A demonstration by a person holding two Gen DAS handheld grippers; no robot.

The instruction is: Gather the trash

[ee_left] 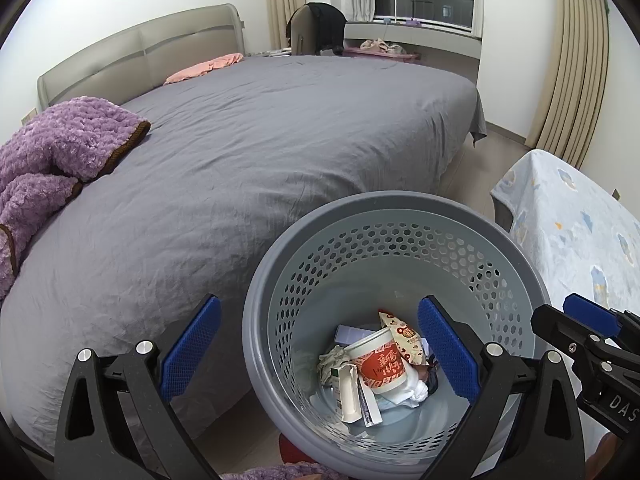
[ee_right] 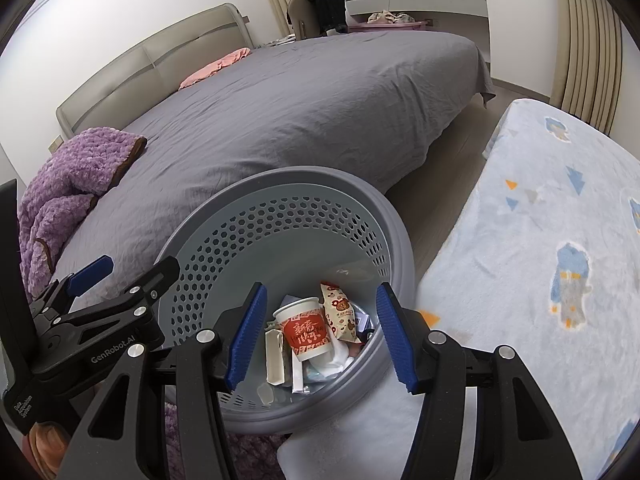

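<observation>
A grey perforated waste basket (ee_left: 400, 200) (ee_right: 280, 174) stands on the floor between two beds. Inside lie a red-and-white noodle cup (ee_left: 378, 364) (ee_right: 308, 330), a snack wrapper (ee_left: 404, 336) (ee_right: 340, 312), a white carton (ee_left: 348, 392) (ee_right: 276, 356) and crumpled tissue. My left gripper (ee_left: 320, 348) is wide open above the basket's left rim, one finger outside it and one over the inside. My right gripper (ee_right: 320, 336) hangs open over the basket's mouth with nothing between its pads. Each gripper shows in the other's view: the right gripper (ee_left: 568, 316), the left gripper (ee_right: 132, 270).
A large bed with a grey cover (ee_left: 280, 140) fills the left and middle, with a purple fleece blanket (ee_left: 60, 148) and a pink pillow (ee_left: 208, 66) on it. A pale blue patterned blanket (ee_right: 540, 240) covers a low bed on the right. A narrow strip of floor (ee_right: 452, 152) runs between them.
</observation>
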